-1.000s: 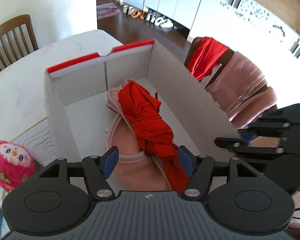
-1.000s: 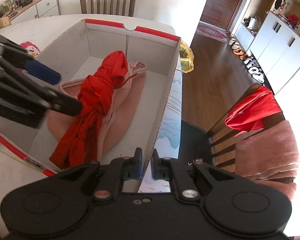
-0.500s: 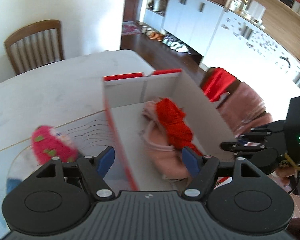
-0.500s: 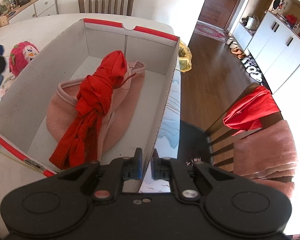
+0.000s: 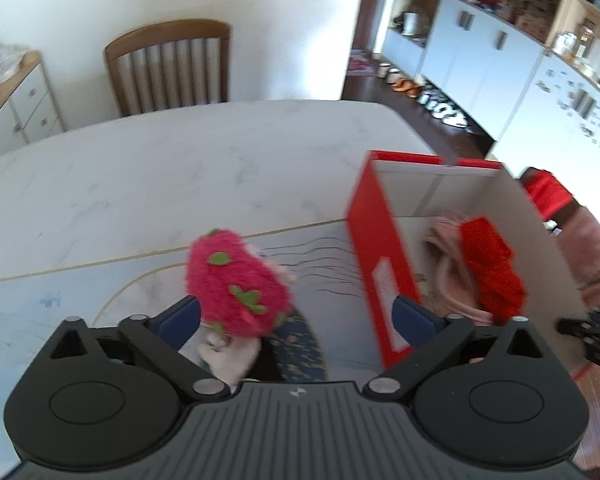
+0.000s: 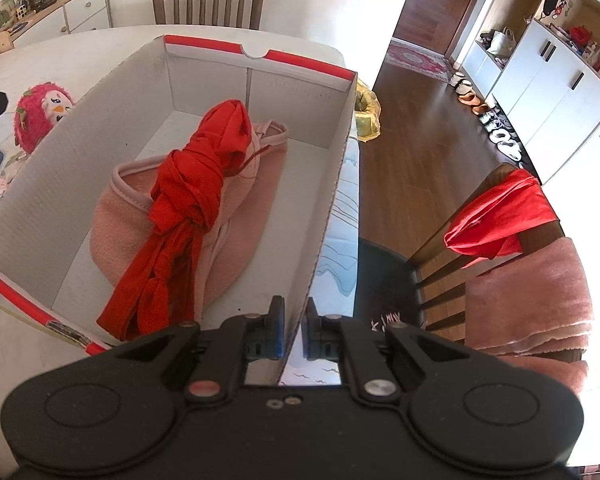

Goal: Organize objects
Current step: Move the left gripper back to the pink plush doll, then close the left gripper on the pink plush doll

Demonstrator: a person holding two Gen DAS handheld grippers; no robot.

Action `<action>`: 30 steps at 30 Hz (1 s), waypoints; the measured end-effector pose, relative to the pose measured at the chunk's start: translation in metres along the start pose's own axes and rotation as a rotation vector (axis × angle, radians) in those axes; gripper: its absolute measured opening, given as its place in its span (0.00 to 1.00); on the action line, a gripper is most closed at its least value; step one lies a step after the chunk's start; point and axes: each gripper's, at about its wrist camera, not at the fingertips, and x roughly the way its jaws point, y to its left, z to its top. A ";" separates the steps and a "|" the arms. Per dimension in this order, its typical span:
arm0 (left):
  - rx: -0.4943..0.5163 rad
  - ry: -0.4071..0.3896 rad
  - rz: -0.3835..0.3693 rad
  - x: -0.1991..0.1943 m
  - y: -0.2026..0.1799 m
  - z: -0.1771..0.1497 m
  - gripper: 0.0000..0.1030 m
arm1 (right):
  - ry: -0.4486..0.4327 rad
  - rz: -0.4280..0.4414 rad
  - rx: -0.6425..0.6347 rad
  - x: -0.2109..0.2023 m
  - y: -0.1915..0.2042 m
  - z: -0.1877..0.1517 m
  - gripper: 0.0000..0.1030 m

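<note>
While left fingers (image 5: pixel 296 316) open around blurred plush (image 5: pixel 236 284), right fingers (image 6: pixel 294 334) pinch box wall (image 6: pixel 332 200).

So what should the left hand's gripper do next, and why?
Probably ease down over the pink plush toy and close: the left gripper jaws are opening, the toy sits between them ungripped, outside the box.

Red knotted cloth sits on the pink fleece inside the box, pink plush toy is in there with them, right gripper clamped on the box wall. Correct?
One error: the pink plush toy is not in the box. The left wrist view shows it on the table outside the red wall. The red knotted cloth does lie on the pink fleece inside, and the right gripper is clamped on the wall.
</note>
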 end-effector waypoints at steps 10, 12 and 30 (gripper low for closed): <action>-0.120 0.059 0.051 0.057 0.033 0.010 1.00 | 0.012 -0.004 0.004 0.002 0.001 0.002 0.07; -0.137 0.065 0.065 0.067 0.038 0.011 1.00 | 0.015 -0.005 0.003 0.003 0.001 0.002 0.07; -0.091 0.119 0.118 0.106 0.031 0.003 0.86 | 0.030 -0.004 0.006 0.006 0.001 0.003 0.07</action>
